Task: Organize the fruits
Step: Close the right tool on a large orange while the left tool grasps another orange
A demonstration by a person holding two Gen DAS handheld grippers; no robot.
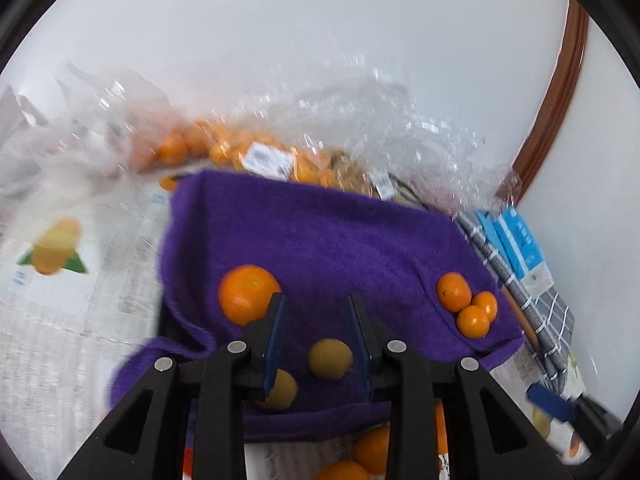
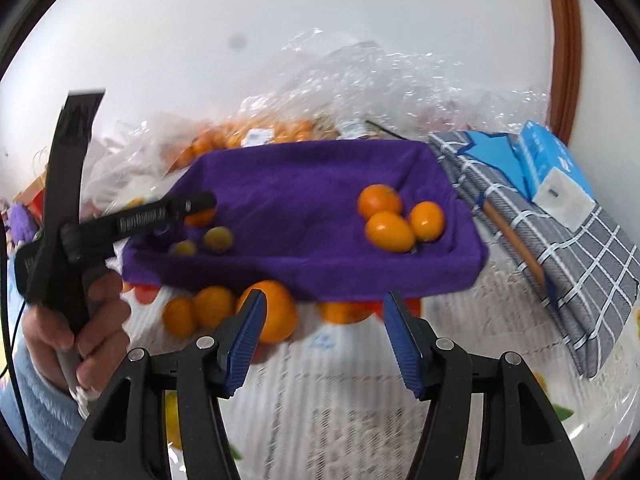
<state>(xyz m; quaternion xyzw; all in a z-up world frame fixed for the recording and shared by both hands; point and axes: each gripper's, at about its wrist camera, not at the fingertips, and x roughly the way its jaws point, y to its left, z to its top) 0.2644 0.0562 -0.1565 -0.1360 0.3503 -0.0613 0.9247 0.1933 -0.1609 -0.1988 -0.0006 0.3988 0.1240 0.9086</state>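
Left gripper (image 1: 318, 336) over the purple-towel-lined tray (image 2: 304, 184), jaws parted, nothing pinched; yellowish fruits (image 1: 330, 359) beneath — sorted apart from the small oranges (image 2: 400, 220). Right gripper (image 2: 324, 336) half-open, empty, facing loose oranges (image 2: 276, 312) outside the tray — likely next.

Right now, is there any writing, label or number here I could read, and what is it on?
White lettering on the black handle: blurred, unreadable.
White labels on the fruit bag: too blurred.
Print on the blue box: too small.
Print on the table cover: blurred.
No text reads clearly.
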